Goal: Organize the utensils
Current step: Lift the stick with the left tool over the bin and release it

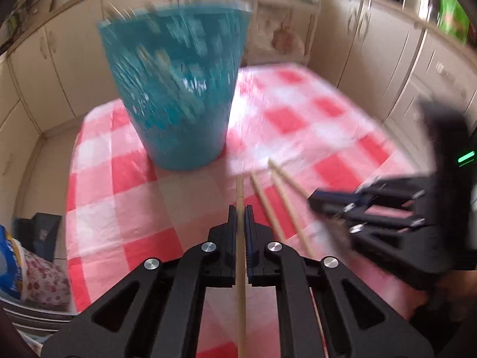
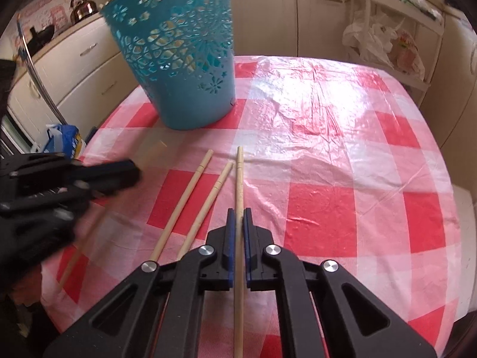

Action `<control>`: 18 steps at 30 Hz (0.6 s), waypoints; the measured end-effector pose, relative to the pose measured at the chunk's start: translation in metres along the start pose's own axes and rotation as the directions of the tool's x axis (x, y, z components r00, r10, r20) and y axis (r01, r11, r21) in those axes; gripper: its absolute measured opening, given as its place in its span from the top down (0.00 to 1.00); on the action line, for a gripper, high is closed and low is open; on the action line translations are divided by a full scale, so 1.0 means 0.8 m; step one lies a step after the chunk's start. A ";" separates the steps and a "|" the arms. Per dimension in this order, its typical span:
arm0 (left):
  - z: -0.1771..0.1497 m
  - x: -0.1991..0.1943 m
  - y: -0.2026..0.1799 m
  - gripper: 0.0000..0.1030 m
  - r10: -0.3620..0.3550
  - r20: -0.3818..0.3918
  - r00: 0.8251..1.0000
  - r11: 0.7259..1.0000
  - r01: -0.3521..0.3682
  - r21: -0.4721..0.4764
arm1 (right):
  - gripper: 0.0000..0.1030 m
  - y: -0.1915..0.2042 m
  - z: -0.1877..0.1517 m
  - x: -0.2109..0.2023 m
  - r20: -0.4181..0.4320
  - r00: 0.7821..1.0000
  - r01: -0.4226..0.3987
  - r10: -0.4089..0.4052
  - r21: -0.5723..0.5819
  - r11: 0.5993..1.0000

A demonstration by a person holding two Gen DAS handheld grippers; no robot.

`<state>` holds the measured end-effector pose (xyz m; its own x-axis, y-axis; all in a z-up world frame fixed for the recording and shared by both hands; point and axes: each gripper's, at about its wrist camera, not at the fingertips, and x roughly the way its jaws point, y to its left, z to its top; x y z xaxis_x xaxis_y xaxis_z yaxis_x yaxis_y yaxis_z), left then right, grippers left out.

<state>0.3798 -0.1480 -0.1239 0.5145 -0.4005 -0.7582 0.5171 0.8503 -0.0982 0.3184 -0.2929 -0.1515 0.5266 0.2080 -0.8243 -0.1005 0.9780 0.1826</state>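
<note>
- The left gripper, black with blue pads, is clamped on a pale wooden chopstick that runs straight out between its fingers.
- The right gripper pinches a second wooden chopstick in the same way.
- Two more loose wooden chopsticks lie side by side on the red-and-white checked plastic tablecloth, just left of the right gripper.
- A teal plastic basket with cut-out flower holes stands upright on the cloth beyond them.
</note>
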 end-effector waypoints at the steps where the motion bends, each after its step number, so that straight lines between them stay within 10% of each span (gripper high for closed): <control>1: 0.007 -0.029 0.004 0.95 -0.034 0.079 0.996 0.999 0.036 -0.016 | 0.94 0.000 0.000 0.000 0.000 1.000 -0.001 0.001 0.002 1.000; 8: 0.090 -0.146 0.034 0.95 -0.007 0.468 0.883 0.993 0.061 -0.101 | 0.94 0.008 0.001 0.002 0.014 0.999 0.032 -0.032 -0.020 0.999; 18: 0.207 -0.132 0.072 0.95 0.182 0.666 0.723 0.947 0.054 -0.318 | 0.94 0.008 0.013 0.011 0.035 0.998 0.058 -0.058 -0.015 0.998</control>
<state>0.4684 -0.1136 0.0575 0.9218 -0.3626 -0.1370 0.3003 0.8916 -0.3389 0.3311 -0.2851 -0.1525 0.5605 0.1508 -0.8143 -0.0827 0.9886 0.1261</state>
